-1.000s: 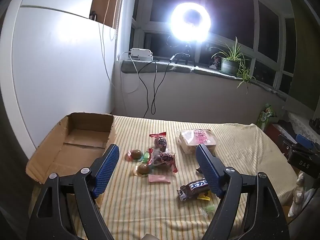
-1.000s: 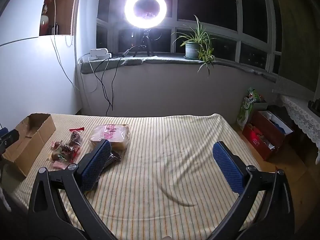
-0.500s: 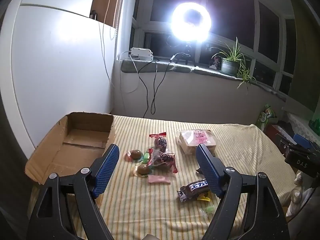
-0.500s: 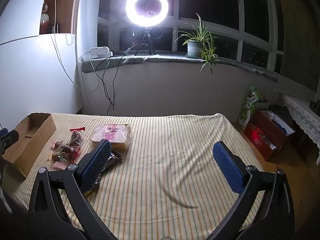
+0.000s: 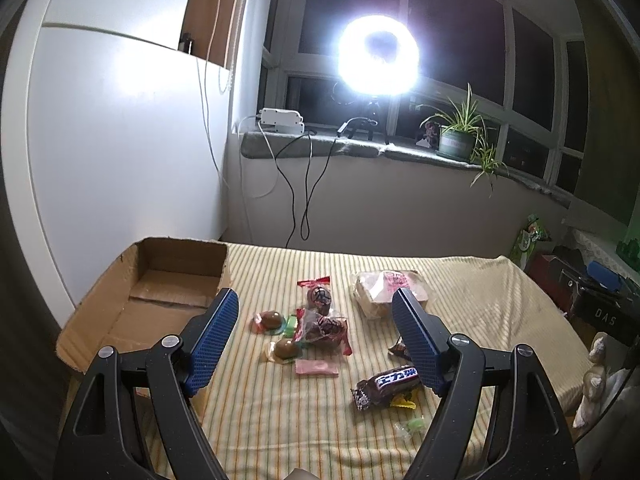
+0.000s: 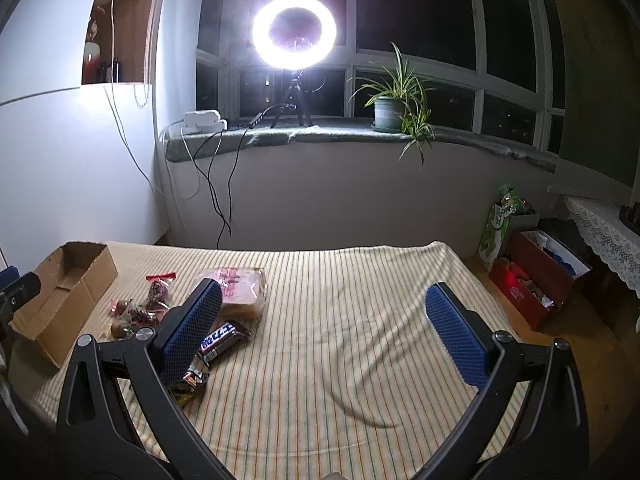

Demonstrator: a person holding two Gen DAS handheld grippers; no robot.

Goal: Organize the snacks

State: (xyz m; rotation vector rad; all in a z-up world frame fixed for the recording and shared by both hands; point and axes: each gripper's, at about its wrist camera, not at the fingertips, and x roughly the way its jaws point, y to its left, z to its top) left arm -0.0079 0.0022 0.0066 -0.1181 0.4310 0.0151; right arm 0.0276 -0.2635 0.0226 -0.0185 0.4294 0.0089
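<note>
Both grippers, left point(image 5: 314, 334) and right point(image 6: 322, 320), gape empty, nearly unmoved; your snacks point(image 5: 316, 326) lie outside the cardboard box point(image 5: 168, 280) at frame left, so nothing's sorted.

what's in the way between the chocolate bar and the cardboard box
The other snacks. The chocolate bar lies right of the cardboard box, and the pink wafer packet, wrapped eggs and red bag lie between them on the striped cloth. Carrying it over them avoids all that.

Left edge of bed: cardboard box point(image 5: 160, 292), on the striped blanket point(image 5: 480, 288).
Right of box: wrapped candies point(image 5: 316, 324), clustered.
Far right of candies: bagged bread point(image 5: 384, 286).
Near right: chocolate bar point(image 5: 388, 386).
Far windowsill: ring light point(image 6: 294, 32), potted plant point(image 6: 390, 108) to its right.
</note>
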